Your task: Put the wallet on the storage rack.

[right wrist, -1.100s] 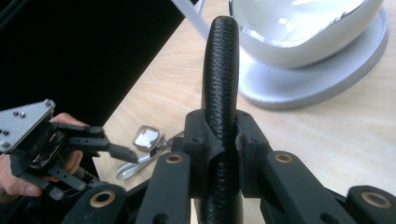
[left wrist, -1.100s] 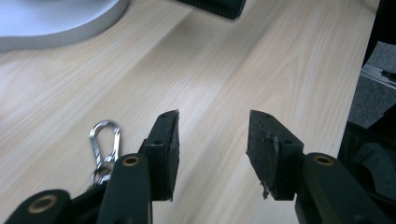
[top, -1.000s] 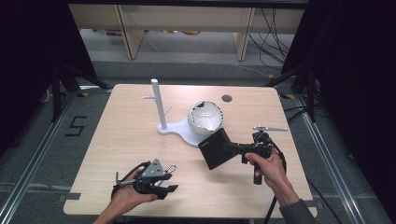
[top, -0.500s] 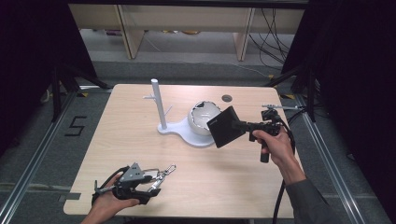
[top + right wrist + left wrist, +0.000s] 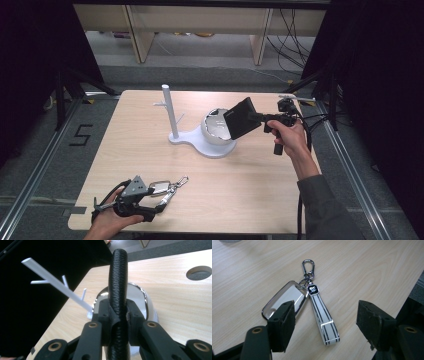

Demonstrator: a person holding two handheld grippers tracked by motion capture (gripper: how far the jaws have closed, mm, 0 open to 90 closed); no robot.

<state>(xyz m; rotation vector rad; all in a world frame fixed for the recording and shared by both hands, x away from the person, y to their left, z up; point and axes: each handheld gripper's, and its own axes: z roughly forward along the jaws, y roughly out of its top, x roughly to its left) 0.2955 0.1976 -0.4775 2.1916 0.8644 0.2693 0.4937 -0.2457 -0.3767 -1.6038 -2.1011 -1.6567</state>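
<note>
At the lower left of the high view, the left claw has just been opening; its jaws stand apart around the key fob and striped strap, which lie on the worktop. Right of centre, the right claw clamps a black wallet above the shiny bowl on the white stand.

Bowl mostly hidden behind black wallet; left jaw covers key fob corner.
</note>
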